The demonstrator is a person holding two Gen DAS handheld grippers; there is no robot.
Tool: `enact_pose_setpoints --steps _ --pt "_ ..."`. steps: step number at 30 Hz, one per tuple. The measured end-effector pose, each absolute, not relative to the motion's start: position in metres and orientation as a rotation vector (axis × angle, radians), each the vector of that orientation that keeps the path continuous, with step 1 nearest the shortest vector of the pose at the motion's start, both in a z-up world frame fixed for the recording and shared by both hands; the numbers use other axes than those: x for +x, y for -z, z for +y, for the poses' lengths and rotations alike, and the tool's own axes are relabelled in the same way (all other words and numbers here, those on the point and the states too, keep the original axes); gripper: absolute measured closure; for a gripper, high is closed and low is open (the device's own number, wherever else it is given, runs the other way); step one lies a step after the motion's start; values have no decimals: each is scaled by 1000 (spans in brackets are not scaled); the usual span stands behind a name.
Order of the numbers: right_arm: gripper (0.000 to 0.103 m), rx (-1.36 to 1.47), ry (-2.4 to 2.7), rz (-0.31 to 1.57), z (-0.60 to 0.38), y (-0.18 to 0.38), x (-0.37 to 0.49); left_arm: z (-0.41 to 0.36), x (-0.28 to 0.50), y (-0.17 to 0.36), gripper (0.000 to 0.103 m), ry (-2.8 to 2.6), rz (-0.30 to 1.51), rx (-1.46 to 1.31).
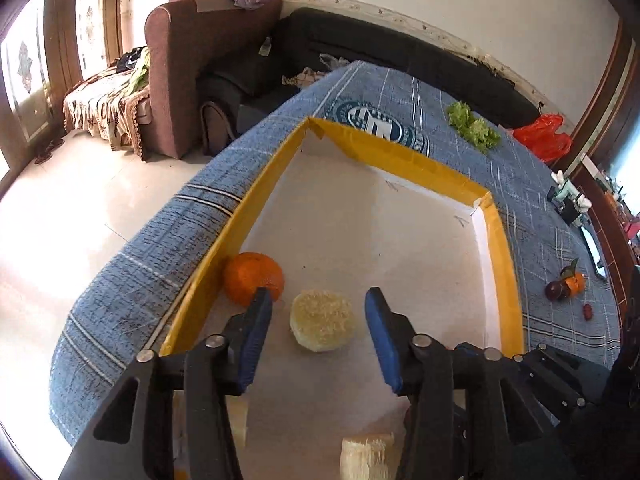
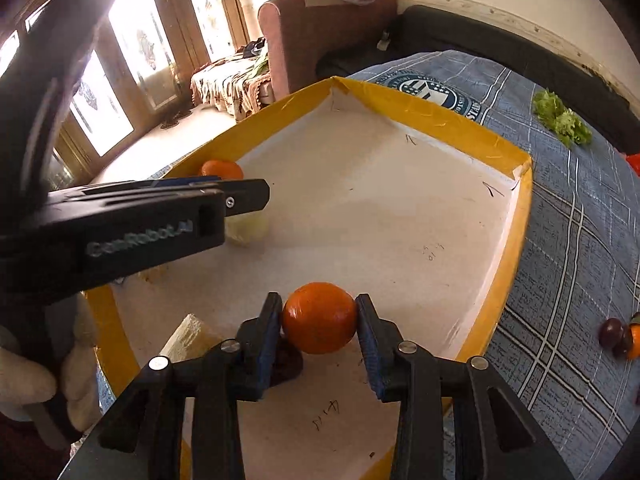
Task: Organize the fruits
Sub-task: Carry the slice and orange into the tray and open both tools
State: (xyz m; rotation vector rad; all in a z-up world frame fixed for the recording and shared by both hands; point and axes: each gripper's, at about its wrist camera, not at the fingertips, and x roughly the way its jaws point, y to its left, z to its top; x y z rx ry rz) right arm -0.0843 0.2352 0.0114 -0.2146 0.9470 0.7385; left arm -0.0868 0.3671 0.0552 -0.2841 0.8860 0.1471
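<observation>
Right gripper: jaws clenched on an orange, one pad against each side of the fruit, grip across its middle. The fruit is round, so it has no long axis to line up. It hangs over the near part of the yellow-rimmed tray, above the white floor; whether it touches the floor cannot be told. A dark fruit lies just under and behind the left pad, close enough to be nudged on release.

Left gripper: jaws released, spread wide, holding nothing. A pale round slice lies on the tray floor between the two pads and slightly ahead of them, touching neither. A second orange rests against the tray's left wall, just beside the left pad's tip.

Outward: two pale cut pieces, one near the bottom edge of the left view, another partly hidden under the left gripper body. The far half of the tray is bare.

On the blue checked cloth outside the tray, to the right: a dark plum touching a small orange fruit, and a green leafy bunch further back.

Judgement: the move in hand is setting down the held orange. Free floor lies straight ahead of the right jaws; the resting orange lies forward and left, nearer the left gripper. The loose fruit on the cloth lies on the right gripper's side.
</observation>
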Motion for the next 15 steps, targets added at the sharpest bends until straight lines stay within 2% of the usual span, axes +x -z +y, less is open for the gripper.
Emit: enact_pose_setpoints --steps 2,6,8,11,15 --pt "48 -172 -745 928 225 -21 -86 368 -96 -65 42 -153 863 -298" --pt "44 -106 -725 875 199 -41 -93 360 -115 -87 36 -136 815 -318" --pt "43 -62 -698 846 175 -52 -95 351 -122 -98 28 -107 797 -329" --pt "43 5 -637 800 128 -71 -96 329 -130 -115 24 -49 776 -336" --pt "40 90 -489 731 37 -98 -96 286 -134 -132 22 96 763 -323"
